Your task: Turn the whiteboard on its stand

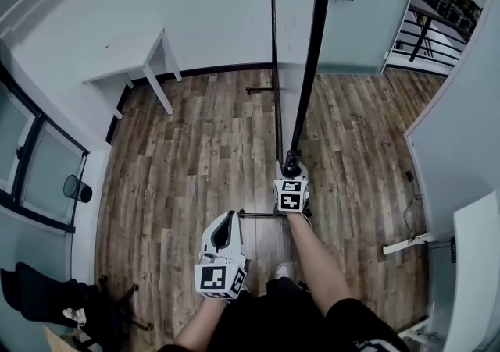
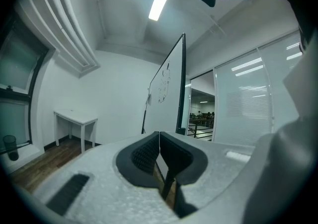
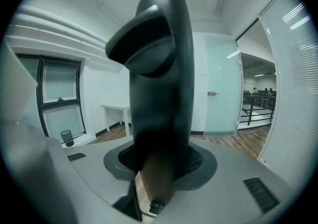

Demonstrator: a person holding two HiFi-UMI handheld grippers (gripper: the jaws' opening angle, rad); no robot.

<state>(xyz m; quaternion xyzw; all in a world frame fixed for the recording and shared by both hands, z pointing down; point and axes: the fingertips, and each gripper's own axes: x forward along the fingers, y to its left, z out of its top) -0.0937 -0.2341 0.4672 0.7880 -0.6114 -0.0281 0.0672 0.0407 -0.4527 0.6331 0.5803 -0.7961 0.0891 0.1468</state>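
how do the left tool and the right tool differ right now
Grip: the left tool has its jaws closed together with nothing between them, while the right tool is clamped on the dark edge of the whiteboard.
Place: in the head view the left tool sits nearer the person, clear of the board, and the right tool is farther ahead, at the board's edge.
Shared: both have the same pale body with dark jaw linings.
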